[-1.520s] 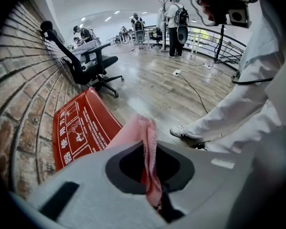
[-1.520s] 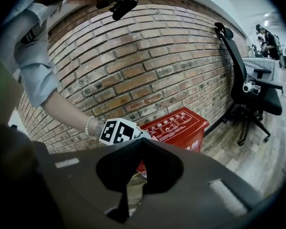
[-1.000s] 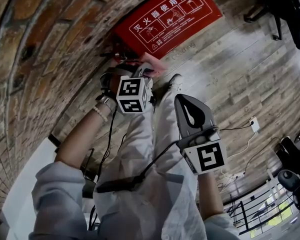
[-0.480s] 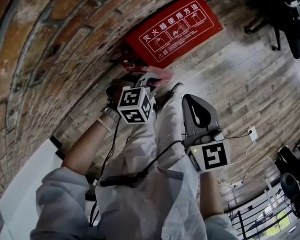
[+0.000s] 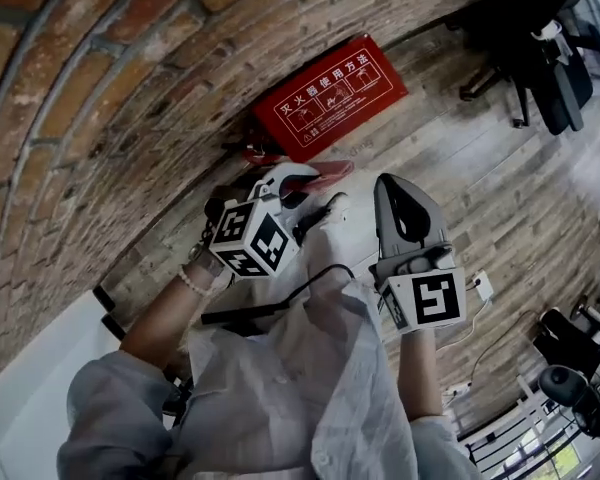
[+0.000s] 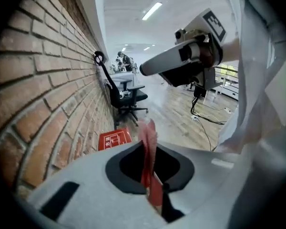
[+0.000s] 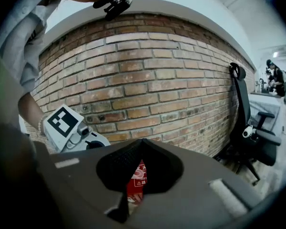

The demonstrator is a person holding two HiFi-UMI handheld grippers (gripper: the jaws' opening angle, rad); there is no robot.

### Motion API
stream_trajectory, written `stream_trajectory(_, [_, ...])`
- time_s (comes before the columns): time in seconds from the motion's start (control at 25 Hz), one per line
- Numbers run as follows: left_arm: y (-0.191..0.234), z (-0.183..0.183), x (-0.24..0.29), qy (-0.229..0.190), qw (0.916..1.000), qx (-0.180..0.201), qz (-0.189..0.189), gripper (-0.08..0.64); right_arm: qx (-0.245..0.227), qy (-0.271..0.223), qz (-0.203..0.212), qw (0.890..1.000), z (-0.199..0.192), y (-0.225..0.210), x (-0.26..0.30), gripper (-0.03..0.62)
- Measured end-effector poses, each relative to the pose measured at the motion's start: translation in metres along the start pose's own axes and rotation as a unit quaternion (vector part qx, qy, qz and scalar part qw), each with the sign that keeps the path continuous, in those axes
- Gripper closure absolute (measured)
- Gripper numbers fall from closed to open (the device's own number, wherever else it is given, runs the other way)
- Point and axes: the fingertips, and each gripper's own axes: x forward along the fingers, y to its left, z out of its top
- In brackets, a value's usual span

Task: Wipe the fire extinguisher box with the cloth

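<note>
The brick wall (image 5: 100,78) is the biggest thing here, with the wood floor (image 5: 500,178) next to it. The red box (image 5: 325,96) sits low on the floor, right against the wall.

The left claw (image 5: 298,180) is squeezed shut on the pink cloth (image 5: 326,170). A strip of cloth sticks out past its tips. It is near the box but not touching it. The right claw (image 5: 393,184) is beside it, closed, with nothing in it. The red you see through its gap is far behind it.

The job now looks like getting the cloth onto the box. To do that well, bring the left claw down until the loose cloth lies flat on the red top. Then rub from one end to the other in long, slow lines. Keep the squeeze tight so the cloth does not slip out. Let only the soft cloth touch, not the hard tips. The right claw should keep out of the way.
</note>
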Motion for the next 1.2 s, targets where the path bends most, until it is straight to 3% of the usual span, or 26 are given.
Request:
stream_trajectory(0.2, [0.02, 0.053, -0.059, -0.057, 0.9969, -0.026, 0.046, 0.551, -0.029, -0.023, -0.014, 0.999, 0.046, -0.007, -0.024, 0.584])
stream_trajectory(0.52, [0.046, 0.117, -0.141, -0.145, 0.9815, -0.064, 0.107, 0.551, -0.067, -0.053, -0.024, 0.996, 0.094, 0.002, -0.055, 0.584])
stream_trajectory(0.8, [0.051, 0.136, -0.19, -0.206, 0.9632, -0.092, 0.146, 0.551, -0.091, -0.09, -0.018, 0.992, 0.129, 0.024, -0.064, 0.584])
stream_trajectory(1.2, [0.049, 0.148, -0.216, -0.242, 0.9496, -0.116, 0.162, 0.55, -0.103, -0.087, -0.02, 0.991, 0.144, 0.027, -0.072, 0.584])
